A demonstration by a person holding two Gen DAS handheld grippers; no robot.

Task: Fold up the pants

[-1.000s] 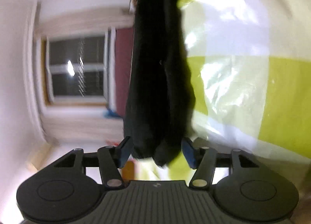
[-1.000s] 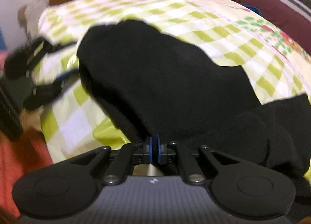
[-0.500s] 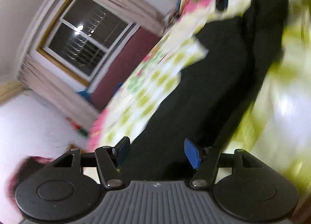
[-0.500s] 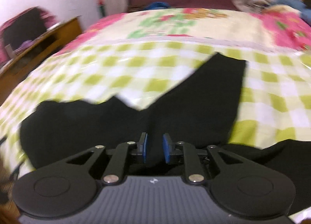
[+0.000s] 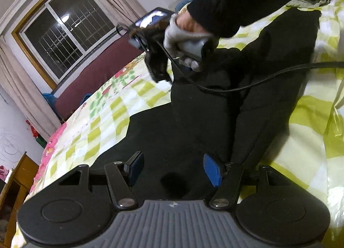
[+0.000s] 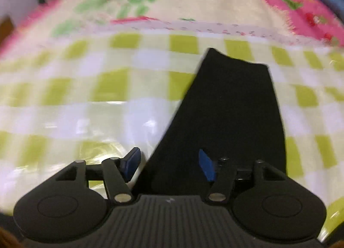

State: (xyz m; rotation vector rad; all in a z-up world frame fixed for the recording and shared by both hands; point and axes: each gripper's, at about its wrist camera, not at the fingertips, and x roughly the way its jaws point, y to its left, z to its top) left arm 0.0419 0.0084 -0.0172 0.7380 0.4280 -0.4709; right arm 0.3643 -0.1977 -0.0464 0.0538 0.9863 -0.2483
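The bed (image 6: 86, 97), under a green-and-white check sheet, serves as the folding surface, so the pants (image 5: 193, 123) lie spread flat on it. In the left wrist view the black cloth runs from 6 o'clock up toward 1 o'clock. In the right wrist view one leg (image 6: 232, 108) reaches from 6 o'clock to its cuff near 12, probably laid out straight so that a fold can be made across it.

The left gripper (image 5: 174, 168) hangs over the cloth with its blue pads apart and nothing pinched between them.

The right gripper (image 6: 169, 164) has just been opening. Its pads stand apart, with the leg's edge lying below the gap, not clamped. In the left wrist view it sits at 12 o'clock in a gloved hand (image 5: 185, 33), its cable (image 5: 279, 74) trailing off toward 3 o'clock.

No brand, label or writing can be read.
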